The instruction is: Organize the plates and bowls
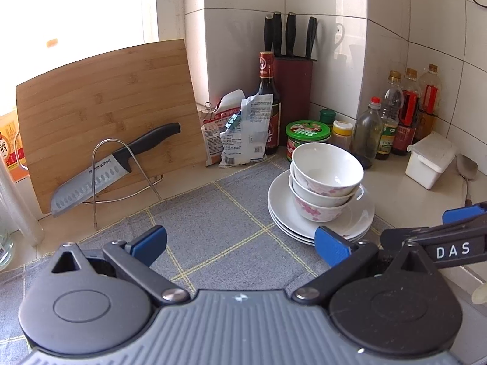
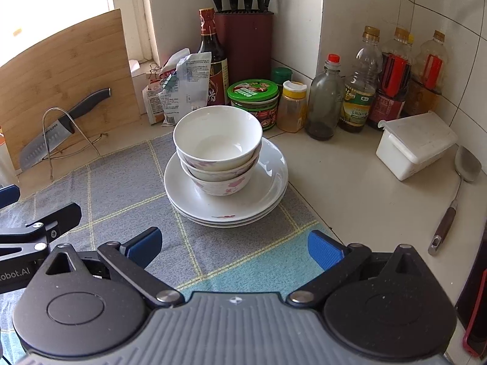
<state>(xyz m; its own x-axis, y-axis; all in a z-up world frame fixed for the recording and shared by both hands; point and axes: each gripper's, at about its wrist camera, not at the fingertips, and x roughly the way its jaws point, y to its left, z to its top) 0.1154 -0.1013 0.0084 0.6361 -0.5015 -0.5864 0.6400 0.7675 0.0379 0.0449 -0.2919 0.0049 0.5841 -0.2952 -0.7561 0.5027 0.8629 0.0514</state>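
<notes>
Three floral bowls (image 2: 217, 149) sit nested on a stack of white plates (image 2: 268, 188) at the far right edge of the grey checked cloth (image 2: 121, 188), seemingly gathered into one pile to free the counter. Both grippers hover near, apart from the pile: the right gripper (image 2: 234, 248) faces it with jaws wide and empty, the left gripper (image 1: 240, 243) beside it likewise wide over bare cloth; bottles (image 2: 359, 91) crowd the far wall

Bare grey mat (image 2: 121, 194) before stacked bowls (image 2: 217, 149), jars (image 2: 254, 103) crowding close behind
</notes>
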